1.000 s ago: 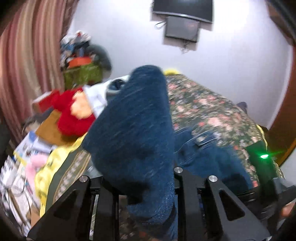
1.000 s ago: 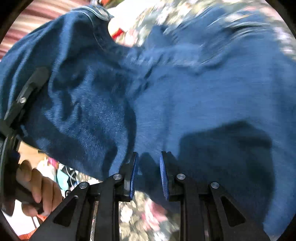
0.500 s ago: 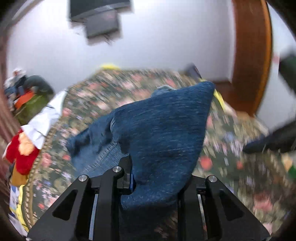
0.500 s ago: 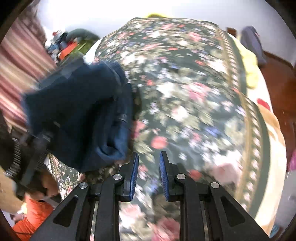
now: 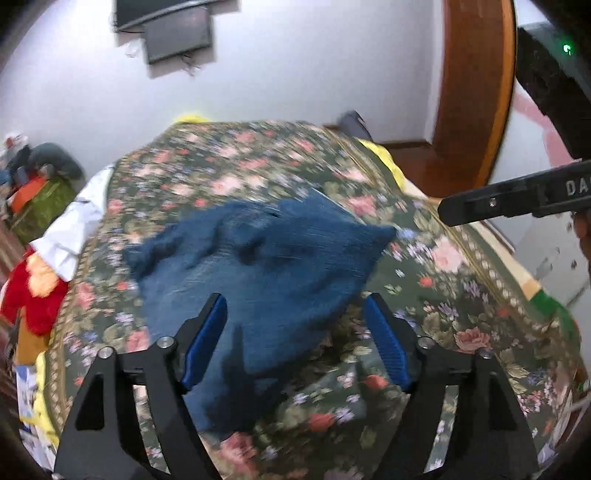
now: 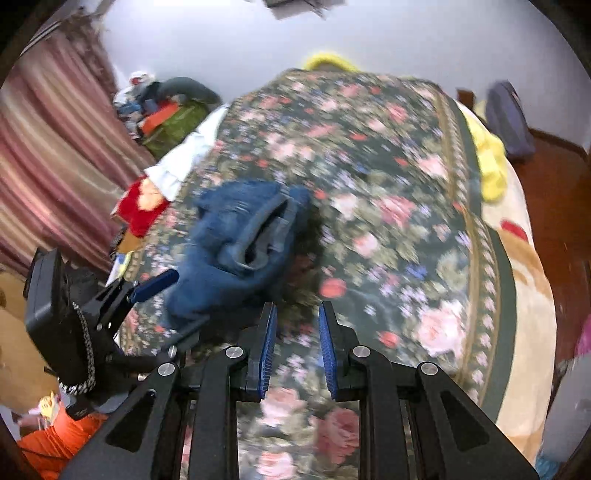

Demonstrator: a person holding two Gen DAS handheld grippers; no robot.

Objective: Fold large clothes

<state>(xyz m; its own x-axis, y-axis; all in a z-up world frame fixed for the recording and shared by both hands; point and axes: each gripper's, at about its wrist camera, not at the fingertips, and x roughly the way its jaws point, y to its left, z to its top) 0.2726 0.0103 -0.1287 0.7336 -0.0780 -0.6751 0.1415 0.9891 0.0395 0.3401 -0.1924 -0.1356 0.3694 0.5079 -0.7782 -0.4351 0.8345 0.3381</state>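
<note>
At the far left a red stuffed toy (image 5: 31, 291) lies against the edge of the bed (image 5: 443, 280), with a white cloth (image 5: 70, 229) just above it and a pile of clutter on a green box (image 5: 40, 199) further back against the wall; the bed wears a dark floral cover, and on its left half lies the blue jeans (image 5: 266, 266), bunched into a loose heap with the waistband gaping open in the right wrist view (image 6: 251, 236); the left gripper (image 5: 295, 339) hangs low over the near end of the heap, its jaws having just been opening and now standing wide apart, the denim lying between the blue pads but no pad pressing on it; the right gripper (image 6: 297, 354) hovers over bare bedcover just right of the jeans, its jaws drawn close together with only a narrow gap and nothing between them; at the right a wooden door frame (image 5: 476, 92) rises beyond the bed; a dark monitor (image 5: 177, 33) hangs on the white wall.
</note>
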